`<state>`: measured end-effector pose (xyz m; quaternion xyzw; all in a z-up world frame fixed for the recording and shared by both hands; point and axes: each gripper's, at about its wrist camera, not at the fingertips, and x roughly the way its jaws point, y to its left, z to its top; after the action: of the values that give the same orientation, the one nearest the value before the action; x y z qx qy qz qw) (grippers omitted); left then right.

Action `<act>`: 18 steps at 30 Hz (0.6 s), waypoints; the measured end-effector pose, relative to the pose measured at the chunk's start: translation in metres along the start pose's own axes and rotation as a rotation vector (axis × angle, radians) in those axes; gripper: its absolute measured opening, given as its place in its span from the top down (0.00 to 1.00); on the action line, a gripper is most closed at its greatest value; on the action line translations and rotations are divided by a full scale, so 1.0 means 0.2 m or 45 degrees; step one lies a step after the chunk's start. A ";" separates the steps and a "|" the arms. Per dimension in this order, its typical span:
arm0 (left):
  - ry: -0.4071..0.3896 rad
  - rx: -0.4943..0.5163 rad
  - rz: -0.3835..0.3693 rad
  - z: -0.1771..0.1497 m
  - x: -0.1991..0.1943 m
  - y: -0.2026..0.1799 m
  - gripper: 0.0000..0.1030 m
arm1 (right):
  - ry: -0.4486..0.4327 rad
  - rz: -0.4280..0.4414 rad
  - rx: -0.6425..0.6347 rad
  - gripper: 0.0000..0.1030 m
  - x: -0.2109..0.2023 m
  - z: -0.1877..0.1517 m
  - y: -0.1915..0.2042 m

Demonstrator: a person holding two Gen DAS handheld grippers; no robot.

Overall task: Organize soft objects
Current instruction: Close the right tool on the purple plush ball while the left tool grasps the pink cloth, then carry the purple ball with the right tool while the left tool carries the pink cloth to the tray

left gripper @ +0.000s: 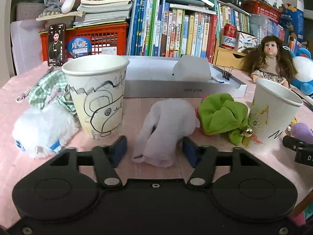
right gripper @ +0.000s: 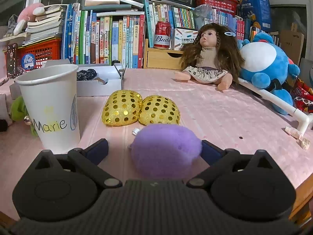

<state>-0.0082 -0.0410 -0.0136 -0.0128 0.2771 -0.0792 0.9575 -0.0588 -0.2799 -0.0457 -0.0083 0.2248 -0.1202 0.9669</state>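
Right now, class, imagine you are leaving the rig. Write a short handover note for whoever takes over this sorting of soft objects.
Left tongs: open around the pale pink soft cloth toy, not pinching it.
Right tongs: open around the fluffy purple plush ball, no grip yet.
Loose on the pink tablecloth: green fabric scrunchie, white fluffy toy, two gold sequinned pads.
The black-doodled paper cup and the white paper cup marked "Marie" stand upright; their insides are hidden.
Done: nothing visibly put away.
Left: grip each piece and sort them all.
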 end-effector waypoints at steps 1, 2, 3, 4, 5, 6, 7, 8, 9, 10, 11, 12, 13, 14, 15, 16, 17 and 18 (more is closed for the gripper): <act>-0.002 0.013 -0.011 0.00 0.00 0.00 0.75 | 0.003 0.002 0.012 0.09 0.00 0.00 0.00; -0.015 0.022 -0.010 0.00 -0.02 -0.01 0.77 | 0.007 -0.005 0.034 0.15 0.00 -0.01 0.00; -0.015 0.031 -0.016 -0.01 -0.02 -0.01 0.78 | 0.014 0.000 0.062 0.25 -0.01 -0.01 0.00; -0.010 0.040 -0.020 -0.01 -0.03 -0.02 0.79 | 0.013 0.032 0.076 0.34 -0.01 -0.02 -0.01; -0.010 0.043 -0.017 -0.01 -0.04 -0.03 0.79 | 0.009 0.051 0.083 0.34 -0.03 -0.02 0.00; -0.010 0.041 -0.017 -0.01 -0.05 -0.03 0.79 | 0.006 0.039 0.076 0.35 -0.04 -0.02 0.01; -0.007 0.035 -0.020 0.00 -0.05 -0.03 0.79 | 0.001 0.032 0.066 0.36 -0.04 -0.02 0.01; -0.007 0.030 -0.025 0.01 -0.07 -0.03 0.79 | -0.002 0.035 0.067 0.36 -0.05 -0.01 0.02; -0.011 0.027 -0.032 0.02 -0.08 -0.03 0.79 | -0.009 0.042 0.079 0.36 -0.06 0.00 0.01; -0.021 0.027 -0.038 0.03 -0.10 -0.03 0.79 | -0.018 0.046 0.087 0.36 -0.07 0.01 0.01; -0.033 0.031 -0.041 0.05 -0.12 -0.02 0.79 | -0.033 0.042 0.090 0.36 -0.09 0.02 0.01; -0.046 0.035 -0.043 0.07 -0.14 -0.03 0.79 | -0.048 0.034 0.086 0.36 -0.10 0.04 0.00; -0.061 0.037 -0.047 0.09 -0.16 -0.03 0.79 | -0.061 0.025 0.077 0.36 -0.11 0.07 0.00; -0.074 0.036 -0.054 0.11 -0.18 -0.03 0.79 | -0.078 0.018 0.070 0.36 -0.12 0.09 0.00; -0.083 0.036 -0.063 0.13 -0.20 -0.03 0.79 | -0.093 0.012 0.069 0.36 -0.13 0.11 -0.01; -0.091 0.035 -0.075 0.16 -0.21 -0.03 0.79 | -0.108 0.007 0.067 0.36 -0.14 0.14 -0.02; -0.097 0.039 -0.091 0.19 -0.23 -0.03 0.79 | -0.119 0.008 0.066 0.36 -0.15 0.16 -0.02; -0.102 0.047 -0.102 0.21 -0.24 -0.03 0.79 | -0.131 0.008 0.071 0.36 -0.16 0.19 -0.03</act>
<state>-0.0270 -0.0397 0.0478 -0.0094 0.2361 -0.1220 0.9640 -0.0705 -0.2808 0.0030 0.0130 0.1714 -0.1228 0.9774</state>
